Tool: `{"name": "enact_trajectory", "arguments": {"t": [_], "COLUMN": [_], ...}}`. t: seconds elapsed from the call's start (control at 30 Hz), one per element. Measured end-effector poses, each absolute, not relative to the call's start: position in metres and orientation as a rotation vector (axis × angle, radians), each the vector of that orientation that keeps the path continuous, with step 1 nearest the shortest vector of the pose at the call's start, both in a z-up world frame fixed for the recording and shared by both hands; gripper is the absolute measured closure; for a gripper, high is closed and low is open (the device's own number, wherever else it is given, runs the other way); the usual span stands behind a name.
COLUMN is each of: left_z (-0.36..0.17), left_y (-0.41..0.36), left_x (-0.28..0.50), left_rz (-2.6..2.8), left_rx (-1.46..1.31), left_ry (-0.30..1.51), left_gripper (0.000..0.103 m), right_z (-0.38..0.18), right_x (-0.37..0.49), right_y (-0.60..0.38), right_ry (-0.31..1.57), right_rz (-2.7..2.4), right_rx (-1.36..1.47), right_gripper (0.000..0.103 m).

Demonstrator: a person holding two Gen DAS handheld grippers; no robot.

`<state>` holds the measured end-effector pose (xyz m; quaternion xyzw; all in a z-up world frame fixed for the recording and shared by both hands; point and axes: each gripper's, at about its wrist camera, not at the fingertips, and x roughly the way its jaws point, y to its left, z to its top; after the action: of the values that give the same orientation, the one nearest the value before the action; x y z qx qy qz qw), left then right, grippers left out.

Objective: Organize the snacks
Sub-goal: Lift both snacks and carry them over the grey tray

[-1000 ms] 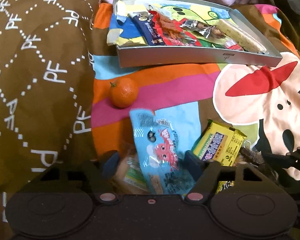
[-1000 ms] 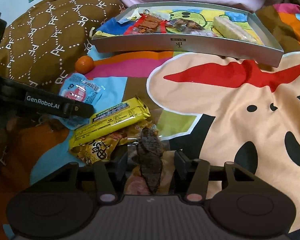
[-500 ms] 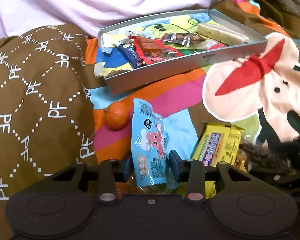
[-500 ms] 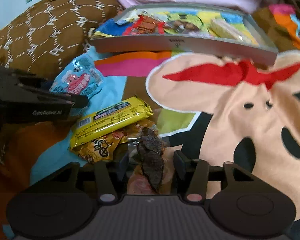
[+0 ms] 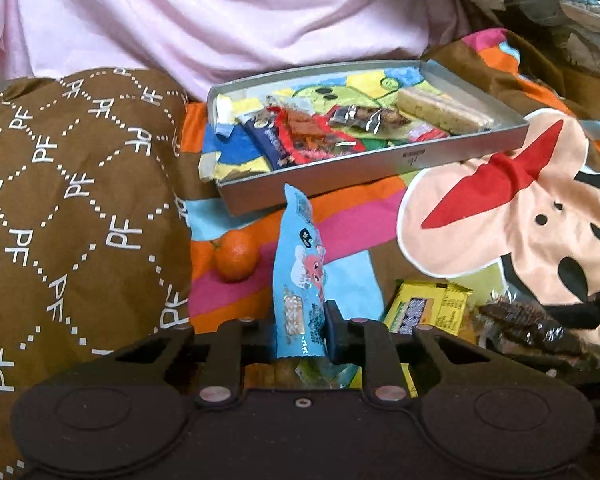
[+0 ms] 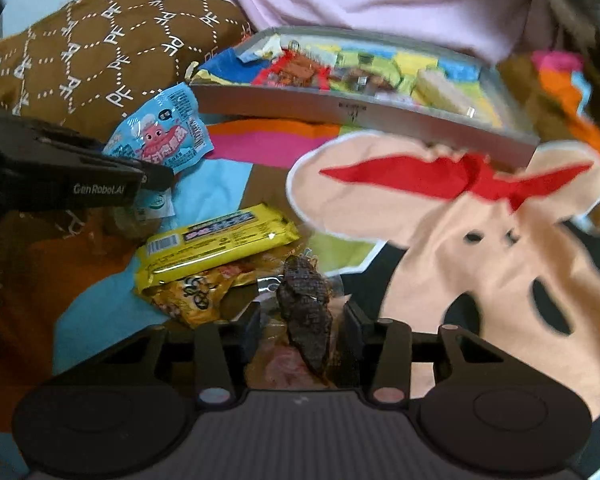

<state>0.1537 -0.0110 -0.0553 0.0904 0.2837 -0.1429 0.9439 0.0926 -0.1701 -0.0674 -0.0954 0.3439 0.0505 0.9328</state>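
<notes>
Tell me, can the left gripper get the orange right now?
Probably not yet. The left gripper is shut on the blue packet, so its jaws are full. The orange sits in the open on the blanket nearby, nothing covering it.

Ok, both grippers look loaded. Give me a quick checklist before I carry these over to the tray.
1. Left gripper shut on the blue snack packet: ok, pinched near its lower end.
2. Right gripper shut on the dark snack pack: ok.
3. Blue packet clear of the bedspread: ok, it stands upright above it.
4. Free room in the silver tray: ok, bare floor at the back.
5. Tray sitting level: cannot tell, it rests on soft bedding.
6. Orange and yellow bar: not ok, outside the tray.
</notes>
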Motion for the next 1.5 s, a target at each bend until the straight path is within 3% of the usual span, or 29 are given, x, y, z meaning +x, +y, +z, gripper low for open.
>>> {"name": "enact_trajectory", "arguments": {"t": [0.47,0.67,1.1,1.5], "left_z": [-0.045,-0.028,-0.056,-0.054], "left_y": [-0.009,0.0,-0.016,-0.013], "left_x": [0.151,0.157,0.167,0.169], "left_rz": [-0.294,-0.286,-0.338,-0.296], "left_rx": [0.116,0.04,0.187,0.177], "left_ry": [0.554,0.517,0.644,0.642], "left_gripper": [0.081,0.088,0.08,0.085], "right_z": [-0.046,-0.04,-0.043,-0.041], "right_x": [0.087,0.094,0.101,0.099], "right_y": [-0.162,-0.157,-0.157,-0.157], "right_ry": [0.509,0.457,0.481,0.46], "right_rz": [0.054,0.065,0.091,0.09], "right_rx": [-0.361,-0.421,-0.406,-0.416], "right_gripper": [0.055,0.055,0.054,0.054]}}
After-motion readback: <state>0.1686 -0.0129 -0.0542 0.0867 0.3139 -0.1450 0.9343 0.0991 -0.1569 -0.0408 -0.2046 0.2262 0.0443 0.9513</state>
